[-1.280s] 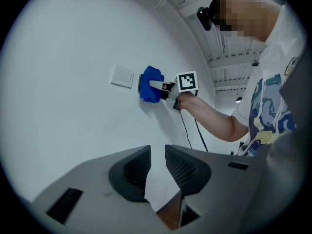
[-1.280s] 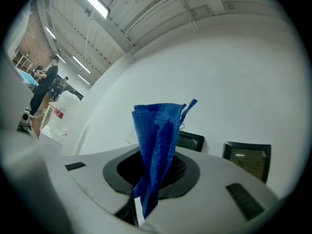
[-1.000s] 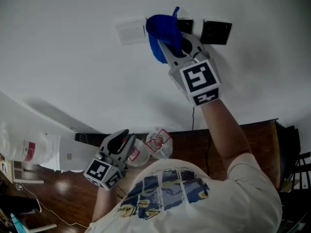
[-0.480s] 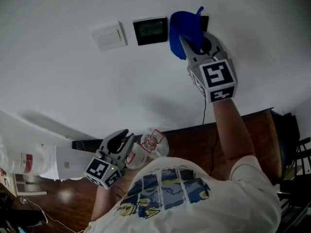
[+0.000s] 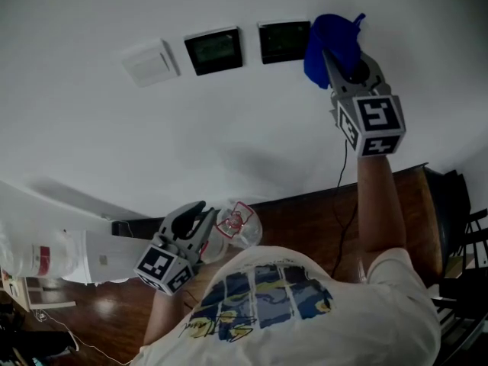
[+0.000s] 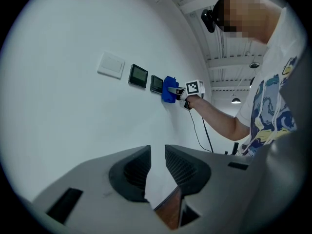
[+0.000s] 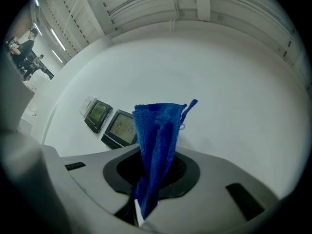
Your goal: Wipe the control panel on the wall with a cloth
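Observation:
Two dark control panels [image 5: 214,50] [image 5: 284,41] hang side by side on the white wall. A blue cloth [image 5: 332,40] is pinched in my right gripper [image 5: 343,59], which is shut on it and raised against the wall just right of the right-hand panel. In the right gripper view the cloth [image 7: 158,130] stands up from the jaws [image 7: 156,167], with both panels [image 7: 97,115] [image 7: 121,128] to its left. My left gripper [image 5: 191,218] hangs low by the person's waist, its jaws a narrow gap apart with nothing between them [image 6: 157,165].
A white switch plate [image 5: 145,61] sits left of the panels. A black cable [image 5: 339,197] runs down the wall to a wooden surface [image 5: 305,219]. A clear plastic bottle [image 5: 240,223] lies beside the left gripper. A white object [image 5: 61,242] stands at lower left.
My right gripper has carried the cloth rightward along the wall, from over the left panel, across the right one, to the bare wall beside it. The left gripper stayed low.

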A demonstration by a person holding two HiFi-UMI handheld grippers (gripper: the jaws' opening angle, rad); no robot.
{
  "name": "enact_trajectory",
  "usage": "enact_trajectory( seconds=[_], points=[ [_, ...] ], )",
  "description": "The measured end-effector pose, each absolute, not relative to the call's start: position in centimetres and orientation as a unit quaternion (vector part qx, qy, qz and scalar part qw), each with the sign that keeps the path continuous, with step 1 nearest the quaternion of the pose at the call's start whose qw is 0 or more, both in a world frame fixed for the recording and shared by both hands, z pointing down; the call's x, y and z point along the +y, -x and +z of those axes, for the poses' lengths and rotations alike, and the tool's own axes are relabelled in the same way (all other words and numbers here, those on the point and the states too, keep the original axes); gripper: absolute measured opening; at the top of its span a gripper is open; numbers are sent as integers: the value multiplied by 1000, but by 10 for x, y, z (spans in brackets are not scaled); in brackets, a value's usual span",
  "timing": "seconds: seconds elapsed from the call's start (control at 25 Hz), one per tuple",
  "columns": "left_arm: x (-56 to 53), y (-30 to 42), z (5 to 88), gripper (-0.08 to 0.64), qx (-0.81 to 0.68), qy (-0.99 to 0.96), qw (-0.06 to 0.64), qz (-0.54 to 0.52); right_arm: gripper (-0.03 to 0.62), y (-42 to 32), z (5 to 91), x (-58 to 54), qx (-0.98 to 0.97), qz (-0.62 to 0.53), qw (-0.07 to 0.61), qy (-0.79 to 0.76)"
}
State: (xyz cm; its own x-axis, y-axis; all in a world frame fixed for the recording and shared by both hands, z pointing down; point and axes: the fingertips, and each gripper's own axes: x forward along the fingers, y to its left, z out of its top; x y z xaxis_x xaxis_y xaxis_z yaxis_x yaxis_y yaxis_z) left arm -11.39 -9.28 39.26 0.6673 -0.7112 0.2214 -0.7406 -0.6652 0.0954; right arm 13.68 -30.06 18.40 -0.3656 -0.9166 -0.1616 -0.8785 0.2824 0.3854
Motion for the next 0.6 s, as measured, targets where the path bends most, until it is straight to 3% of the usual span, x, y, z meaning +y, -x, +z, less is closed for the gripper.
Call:
enact_trajectory(
  seconds=[0.32, 0.6],
  points=[
    [-92, 117, 392, 74, -408, -905, 86, 80, 75, -145, 185, -290, -795, -210, 51, -566],
    [-84, 138, 392, 73, -413, -904, 85, 74, 75, -33, 179, -246, -851, -230, 14, -471]
  ],
)
